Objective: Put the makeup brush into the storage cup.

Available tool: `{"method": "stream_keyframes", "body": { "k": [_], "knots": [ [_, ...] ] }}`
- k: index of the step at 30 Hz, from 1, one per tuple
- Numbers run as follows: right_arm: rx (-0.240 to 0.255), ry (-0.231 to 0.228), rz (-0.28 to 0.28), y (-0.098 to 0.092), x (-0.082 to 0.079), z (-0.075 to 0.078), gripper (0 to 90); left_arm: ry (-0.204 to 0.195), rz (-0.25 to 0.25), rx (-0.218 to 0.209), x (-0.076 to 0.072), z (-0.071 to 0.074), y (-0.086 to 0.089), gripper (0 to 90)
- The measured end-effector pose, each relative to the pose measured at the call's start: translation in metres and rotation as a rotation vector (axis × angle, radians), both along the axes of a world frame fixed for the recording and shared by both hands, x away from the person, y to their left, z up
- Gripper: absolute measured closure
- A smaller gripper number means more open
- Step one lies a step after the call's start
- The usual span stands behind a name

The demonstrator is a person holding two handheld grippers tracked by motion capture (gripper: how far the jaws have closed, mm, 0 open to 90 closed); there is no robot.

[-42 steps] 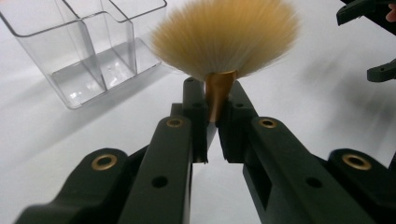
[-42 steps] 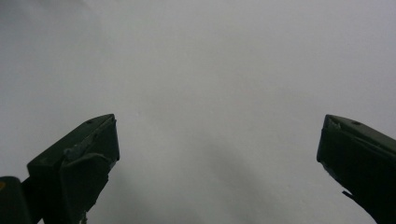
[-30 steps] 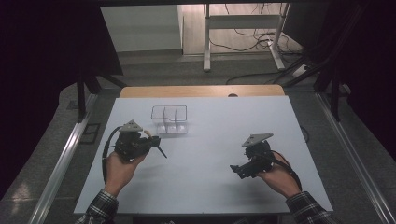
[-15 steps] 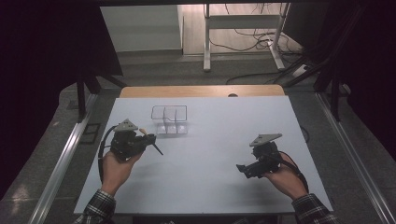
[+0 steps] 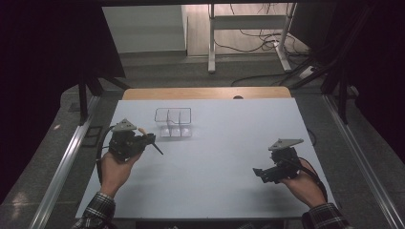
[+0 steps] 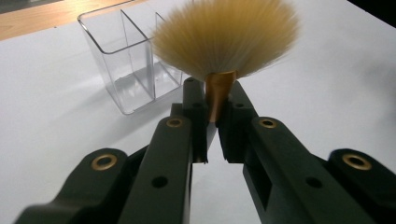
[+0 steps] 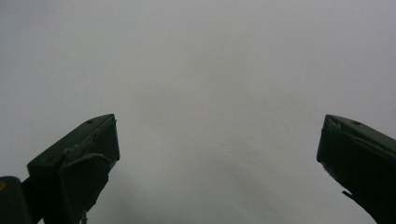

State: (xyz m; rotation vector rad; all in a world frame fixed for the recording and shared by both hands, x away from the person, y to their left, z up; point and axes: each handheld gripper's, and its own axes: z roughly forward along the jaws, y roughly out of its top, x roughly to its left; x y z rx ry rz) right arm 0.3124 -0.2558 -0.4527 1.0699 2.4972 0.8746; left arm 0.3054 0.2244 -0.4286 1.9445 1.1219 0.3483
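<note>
Pinching one brush [image 6: 224,42], left gripper [image 6: 212,100] nears one organizer [image 6: 126,60]; right gripper [image 7: 217,154] jaws spread.

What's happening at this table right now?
A person works at a white table with tongs in each hand. The left tongs are shut on a makeup brush, gripping its gold ferrule, with the bristles fanned out close to a clear divided organizer. The right tongs are open and hold nothing, off at the table's other side.
</note>
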Motion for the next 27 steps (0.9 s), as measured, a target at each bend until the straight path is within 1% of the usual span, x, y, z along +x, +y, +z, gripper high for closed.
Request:
{"method": "stream_keyframes", "body": {
  "k": [3,4,7,8,12,17,23,27],
  "knots": [
    [0.006,-0.010,-0.010,-0.004,-0.001,0.001,0.0,-0.002,0.004,0.002,0.002,0.001,0.002,82.9],
    [0.012,-0.006,-0.019,-0.009,-0.003,0.001,0.0,-0.003,0.006,0.003,0.002,0.001,0.003,82.9],
    [0.008,-0.002,-0.027,-0.012,-0.005,0.000,0.0,-0.005,0.008,0.003,0.003,0.002,0.005,82.9],
    [0.005,0.006,-0.030,-0.015,-0.007,-0.001,0.0,-0.005,0.009,-0.001,0.004,0.003,0.006,83.0],
    [0.004,0.013,-0.044,-0.022,-0.010,-0.002,0.0,-0.008,0.014,-0.008,0.005,0.004,0.009,82.9],
    [0.007,0.011,-0.053,-0.026,-0.013,-0.002,0.0,-0.011,0.018,-0.020,0.007,0.007,0.013,82.9],
    [0.009,0.016,-0.070,-0.034,-0.016,-0.003,0.0,-0.023,0.029,-0.025,0.012,0.013,0.019,83.0],
    [0.023,0.021,-0.079,-0.038,-0.018,-0.003,0.0,-0.038,0.038,-0.035,0.016,0.019,0.022,83.0]
  ]
}}
